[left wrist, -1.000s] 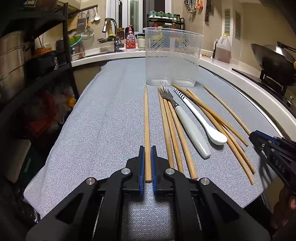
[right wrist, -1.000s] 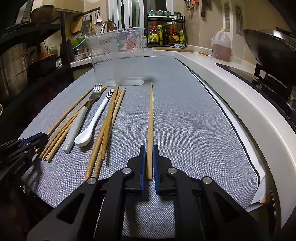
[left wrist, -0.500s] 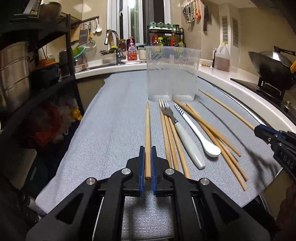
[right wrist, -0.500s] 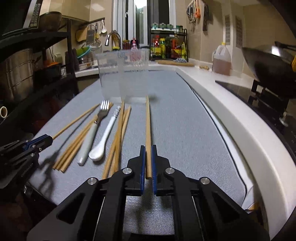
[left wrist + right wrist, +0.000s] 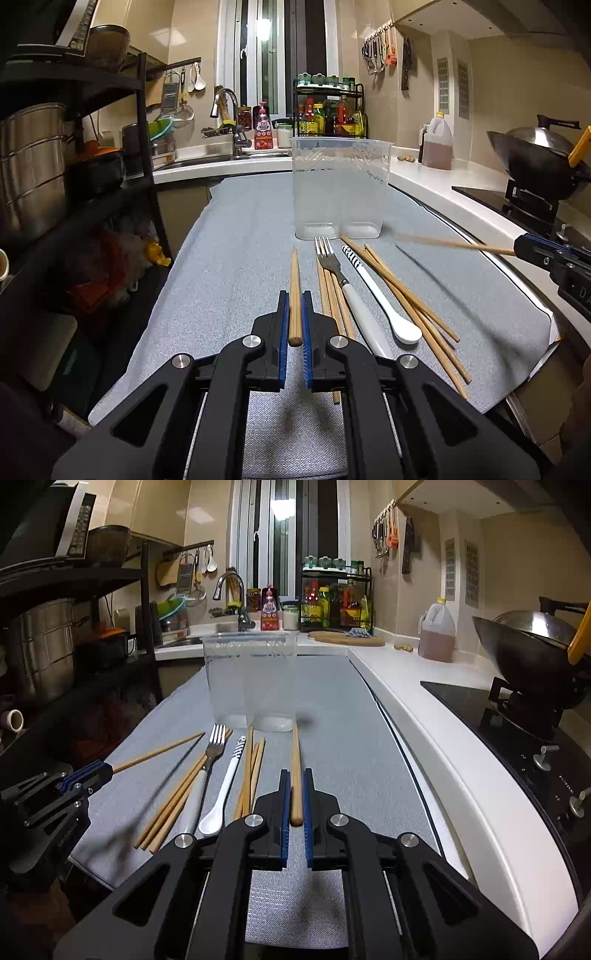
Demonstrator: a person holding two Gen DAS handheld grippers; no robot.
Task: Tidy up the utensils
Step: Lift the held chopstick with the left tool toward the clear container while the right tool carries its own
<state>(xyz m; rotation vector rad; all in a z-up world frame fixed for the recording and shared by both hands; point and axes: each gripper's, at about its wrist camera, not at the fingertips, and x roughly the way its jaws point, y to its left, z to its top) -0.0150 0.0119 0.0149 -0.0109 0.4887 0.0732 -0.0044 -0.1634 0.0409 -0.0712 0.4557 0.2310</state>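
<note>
Each hand-held gripper (image 5: 294,306) (image 5: 295,786) clamps one chopstick (image 5: 294,280) (image 5: 295,760).

Left gripper (image 5: 294,295) and right gripper (image 5: 294,775) are showing matte black angular linkage arms, blue ribbed finger pads (image 5: 283,317), silver round pivot screws, and faint pale lettering moulded on the side housing.

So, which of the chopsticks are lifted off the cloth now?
Two: the chopstick clamped in the left gripper and the chopstick clamped in the right gripper. All others lie flat beside the fork and the white spoon.
</note>
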